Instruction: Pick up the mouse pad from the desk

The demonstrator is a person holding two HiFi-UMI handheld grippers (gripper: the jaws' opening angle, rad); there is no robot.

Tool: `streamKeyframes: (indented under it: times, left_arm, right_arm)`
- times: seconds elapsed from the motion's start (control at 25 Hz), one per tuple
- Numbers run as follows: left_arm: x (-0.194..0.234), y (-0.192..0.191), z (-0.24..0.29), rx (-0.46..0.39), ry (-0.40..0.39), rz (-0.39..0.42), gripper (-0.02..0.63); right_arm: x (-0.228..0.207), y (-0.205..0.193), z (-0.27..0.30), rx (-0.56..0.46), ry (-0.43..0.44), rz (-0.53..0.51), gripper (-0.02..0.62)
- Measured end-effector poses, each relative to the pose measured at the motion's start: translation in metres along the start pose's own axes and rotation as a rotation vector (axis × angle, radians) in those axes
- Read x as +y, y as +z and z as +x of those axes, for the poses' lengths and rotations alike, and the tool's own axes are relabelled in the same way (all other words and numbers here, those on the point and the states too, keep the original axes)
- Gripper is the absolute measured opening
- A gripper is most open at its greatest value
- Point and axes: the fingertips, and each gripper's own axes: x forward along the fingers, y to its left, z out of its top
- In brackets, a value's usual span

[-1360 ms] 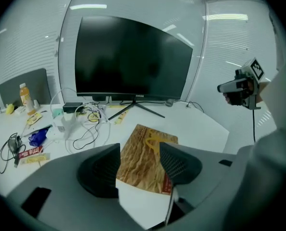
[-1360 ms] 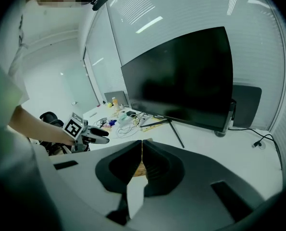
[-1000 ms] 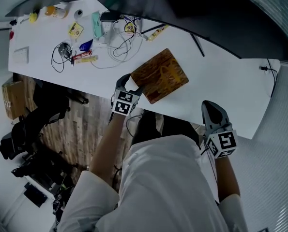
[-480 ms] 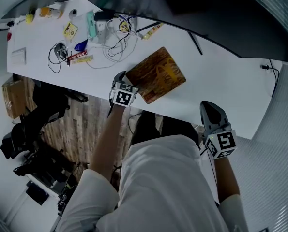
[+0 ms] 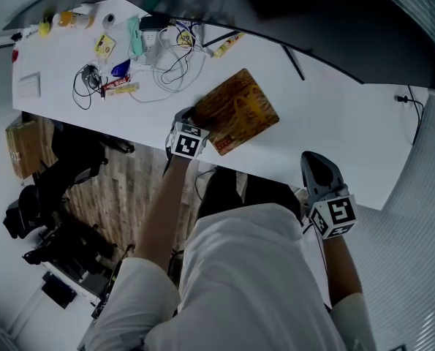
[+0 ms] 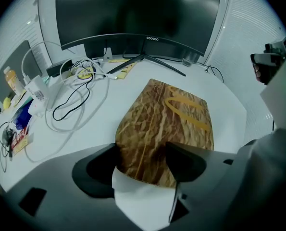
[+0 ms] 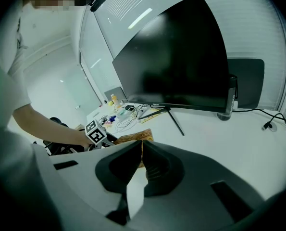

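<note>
Head view has your left hand-held gripper (image 5: 186, 119) parked at the 8 o'clock corner of the mouse pad (image 5: 239, 110). The pad lies flat on the white tabletop (image 5: 334, 115), turned diagonal near the front edge. Left gripper view is the good one here: the jaws are wide but closing, one on each side of the brown pad's near corner, and they aren't squeezing it yet. Your right hand-held gripper (image 7: 142, 146) is off at the pad's 4 o'clock, well apart from it, over the tabletop's near edge, with its jaws pressed together and nothing in them. A tangle of cables (image 5: 169, 68) sits at the pad's 10 o'clock. In the left gripper view the dark curved monitor (image 6: 133, 13) stands beyond the pad at 12.
</note>
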Motion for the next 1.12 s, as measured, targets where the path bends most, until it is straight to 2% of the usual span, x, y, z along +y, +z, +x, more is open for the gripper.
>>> streamKeyframes:
  times: [0.08,0.32,0.4,0.56,0.76,1.12]
  left_arm:
    - [-0.004,0.001,-0.001,-0.007,-0.004,-0.006,0.31]
    - [-0.023,0.001,-0.005,-0.053,0.008,-0.001,0.086]
    - [-0.028,0.002,-0.006,-0.061,0.004,-0.014,0.05]
    - [-0.033,0.007,-0.014,-0.085,-0.023,-0.058,0.041]
    - [-0.049,0.015,-0.04,-0.134,-0.1,-0.096,0.04]
    - [-0.092,0.028,-0.104,-0.253,-0.181,-0.041,0.04]
  right_arm:
    - [0.0,0.0,0.001,-0.002,0.003,0.0,0.031]
    - [-0.007,0.0,-0.004,-0.011,-0.003,-0.004,0.031]
    - [-0.009,0.001,-0.005,-0.015,-0.006,-0.005,0.031]
    - [-0.01,0.002,-0.006,-0.024,-0.003,-0.01,0.031]
    - [-0.004,0.006,-0.007,-0.041,0.014,-0.018,0.031]
    - [0.018,0.026,-0.015,-0.097,0.012,-0.059,0.031]
